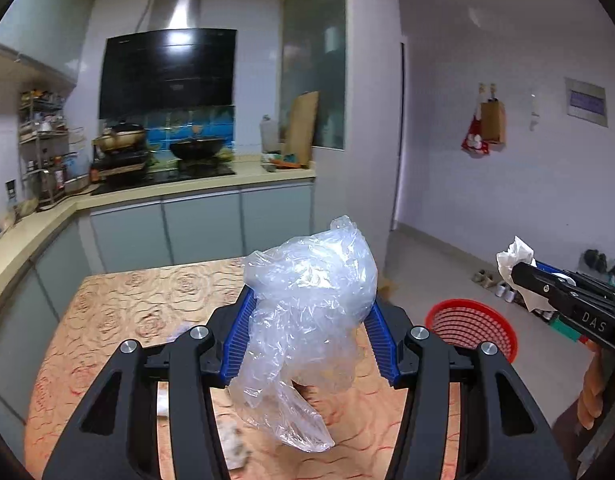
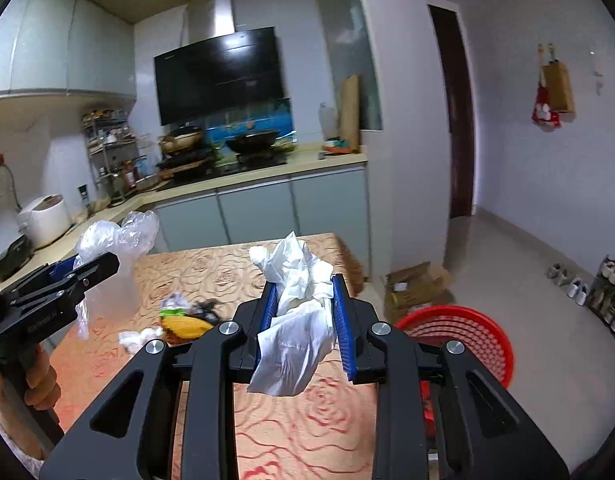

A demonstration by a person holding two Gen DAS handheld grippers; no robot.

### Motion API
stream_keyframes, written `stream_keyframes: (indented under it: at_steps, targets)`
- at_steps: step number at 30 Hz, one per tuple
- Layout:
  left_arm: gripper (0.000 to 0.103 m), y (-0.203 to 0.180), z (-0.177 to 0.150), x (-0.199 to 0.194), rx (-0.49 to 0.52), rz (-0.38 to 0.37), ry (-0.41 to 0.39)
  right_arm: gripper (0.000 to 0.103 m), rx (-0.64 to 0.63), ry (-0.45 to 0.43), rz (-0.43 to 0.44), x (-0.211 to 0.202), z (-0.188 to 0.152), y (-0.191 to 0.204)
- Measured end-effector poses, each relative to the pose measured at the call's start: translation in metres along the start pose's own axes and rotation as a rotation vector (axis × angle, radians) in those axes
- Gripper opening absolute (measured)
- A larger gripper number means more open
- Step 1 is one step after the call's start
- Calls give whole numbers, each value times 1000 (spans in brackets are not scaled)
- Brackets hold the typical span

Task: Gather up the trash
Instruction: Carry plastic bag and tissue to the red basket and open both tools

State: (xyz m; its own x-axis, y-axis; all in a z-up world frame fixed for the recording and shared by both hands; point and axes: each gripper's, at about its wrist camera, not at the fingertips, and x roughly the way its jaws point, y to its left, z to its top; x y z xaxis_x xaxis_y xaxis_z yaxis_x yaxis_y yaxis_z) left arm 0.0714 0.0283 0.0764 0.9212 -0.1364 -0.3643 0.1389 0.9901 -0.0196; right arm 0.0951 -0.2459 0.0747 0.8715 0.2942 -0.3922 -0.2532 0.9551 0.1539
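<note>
My left gripper (image 1: 307, 308) is shut on a crumpled clear plastic bag (image 1: 311, 312) and holds it above the table (image 1: 119, 320). It also shows in the right wrist view (image 2: 87, 268) at the left, with the bag (image 2: 115, 240) bunched at its tips. My right gripper (image 2: 303, 292) is shut on a crumpled white tissue (image 2: 299, 312) above the table's right part. In the left wrist view it (image 1: 519, 272) sits at the far right with the tissue (image 1: 515, 258). A red mesh basket (image 2: 467, 336) stands on the floor right of the table, and it shows in the left wrist view (image 1: 471, 328) too.
More trash lies on the table: a yellow wrapper (image 2: 187, 326), dark scraps (image 2: 205, 306) and white paper wads (image 2: 137, 338). A cardboard box (image 2: 415, 288) sits on the floor behind the basket. Kitchen counters (image 2: 243, 180) run along the back and left. Shoes (image 2: 575, 284) line the right wall.
</note>
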Motion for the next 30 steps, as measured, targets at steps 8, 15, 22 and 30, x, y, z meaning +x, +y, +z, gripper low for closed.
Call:
stream_keyframes:
  at_steps: [8,15,22,30]
  targets:
    - [50,-47,4,33,34,-105,47,27,42,-2,-88,-5,-1,-40]
    - [50,-87,4,66,63,-178,94,27,89,13,-145,0,-6,-73]
    - [50,-128,-4,111,93,-247,168,27,141,45,-197,18,-14,-106]
    - [50,-165,-19,162,117,-301,264,27,168,125,-248,54,-28,-133]
